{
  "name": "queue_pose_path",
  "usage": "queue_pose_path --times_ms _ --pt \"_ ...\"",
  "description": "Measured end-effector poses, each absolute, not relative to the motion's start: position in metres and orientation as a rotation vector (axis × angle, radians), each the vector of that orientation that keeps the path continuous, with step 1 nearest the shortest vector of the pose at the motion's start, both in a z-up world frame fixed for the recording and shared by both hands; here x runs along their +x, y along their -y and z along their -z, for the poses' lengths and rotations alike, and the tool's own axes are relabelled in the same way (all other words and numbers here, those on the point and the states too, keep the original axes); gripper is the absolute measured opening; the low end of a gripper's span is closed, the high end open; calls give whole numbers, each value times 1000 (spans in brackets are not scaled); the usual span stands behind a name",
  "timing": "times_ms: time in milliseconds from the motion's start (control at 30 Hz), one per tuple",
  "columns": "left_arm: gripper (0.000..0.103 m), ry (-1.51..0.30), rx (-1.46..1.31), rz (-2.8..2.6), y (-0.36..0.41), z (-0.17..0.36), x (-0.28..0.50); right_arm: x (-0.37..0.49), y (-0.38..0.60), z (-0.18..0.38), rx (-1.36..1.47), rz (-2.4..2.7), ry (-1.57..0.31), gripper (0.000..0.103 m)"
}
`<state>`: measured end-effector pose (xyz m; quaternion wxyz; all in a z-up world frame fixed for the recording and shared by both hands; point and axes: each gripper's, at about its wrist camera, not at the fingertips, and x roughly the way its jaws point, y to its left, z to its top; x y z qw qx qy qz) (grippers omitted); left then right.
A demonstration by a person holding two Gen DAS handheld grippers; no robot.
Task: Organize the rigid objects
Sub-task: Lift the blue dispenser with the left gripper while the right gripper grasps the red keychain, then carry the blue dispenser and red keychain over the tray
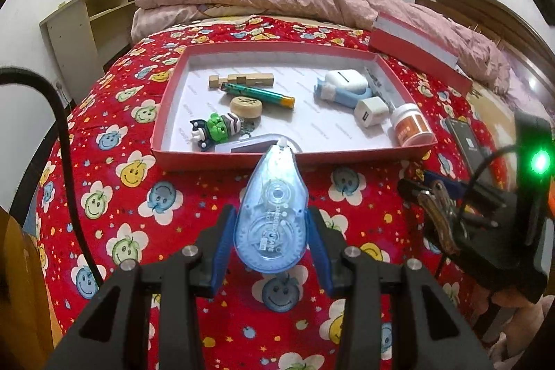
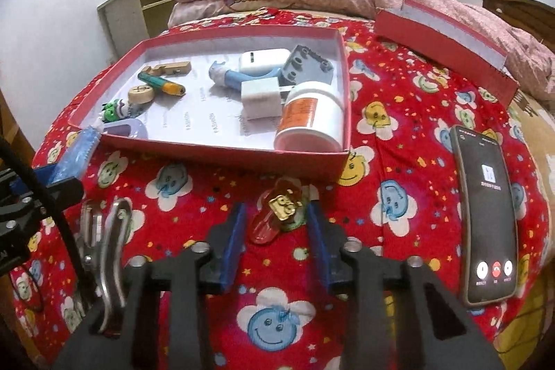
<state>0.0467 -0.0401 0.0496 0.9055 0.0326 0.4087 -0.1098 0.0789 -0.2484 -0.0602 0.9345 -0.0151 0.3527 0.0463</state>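
Note:
A shallow red box (image 1: 208,162) (image 2: 225,155) with a white floor lies on the flowered red blanket and holds several small items. In the left wrist view my left gripper (image 1: 271,214) is shut on a clear blue correction tape dispenser (image 1: 272,217), whose tip points at the box's near rim. The same dispenser (image 2: 79,148) shows at the left edge of the right wrist view. There my right gripper (image 2: 275,210) is closed around a small red and gold trinket (image 2: 277,214) just above the blanket, in front of the box.
A phone (image 2: 485,214) (image 1: 464,141) with a lit screen lies right of the box. The red lid (image 2: 444,40) (image 1: 416,47) leans against the pink quilt behind. A metal clip (image 2: 107,248) lies on the blanket between the two grippers. A white jar (image 2: 308,120) fills the box's near right corner.

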Motion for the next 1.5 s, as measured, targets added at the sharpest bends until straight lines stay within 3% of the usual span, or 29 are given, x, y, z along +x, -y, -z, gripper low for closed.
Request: queue_pose_path --times_ms 767,1100,1500 --pt "43 -815 32 200 31 -67 58 55 245 35 52 -201 -671 25" --pt "43 -770 55 205 42 -86 85 71 241 18 51 -231 -640 25" --pt "43 -798 46 166 43 -73 130 103 220 9 17 -252 -624 25"
